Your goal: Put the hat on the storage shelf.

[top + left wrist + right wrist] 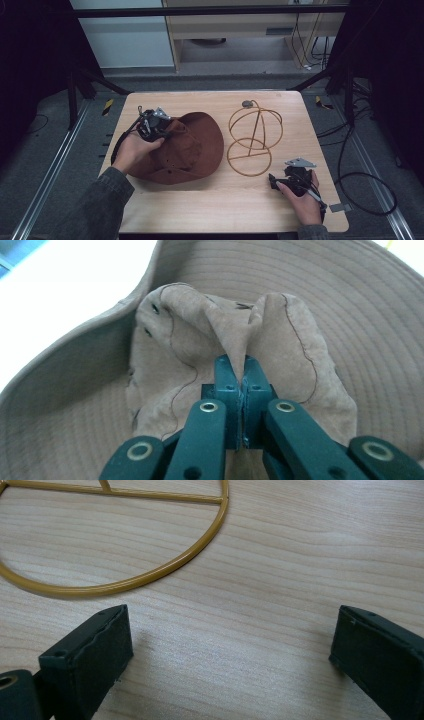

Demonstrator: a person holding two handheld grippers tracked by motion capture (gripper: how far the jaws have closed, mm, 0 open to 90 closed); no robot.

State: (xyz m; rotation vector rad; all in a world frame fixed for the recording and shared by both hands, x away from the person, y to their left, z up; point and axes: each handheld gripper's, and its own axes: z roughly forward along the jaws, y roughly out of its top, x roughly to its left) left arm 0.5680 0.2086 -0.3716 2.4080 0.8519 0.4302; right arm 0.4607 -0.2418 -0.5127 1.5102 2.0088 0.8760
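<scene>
1. Two grippers are held over a wooden table (pixel 210 200), one in each hand, and places below are given relative to the brown hat (pixel 192 150).
2. The hat is seen lying on the left half of the table, its wide brim spread flat and its crown crumpled.
3. The left gripper (pixel 243 377) is placed at the hat's far left side, on the crown, and is held by the left hand (pixel 131 151).
4. In the left gripper view, its jaws are pressed together with a raised fold of the crown's fabric pinched between them.
5. A gold wire stand (pixel 254 136), made of rings and a round base, is set upright on the table just right of the hat's brim.
6. The right gripper (pixel 230 655) is found to the right of the hat, beyond the stand and nearer the person, held low over the table by the right hand (pixel 304 200).
7. In the right gripper view, its jaws are spread wide apart with only bare wood between them, and the stand's base ring is seen just ahead of them.
</scene>
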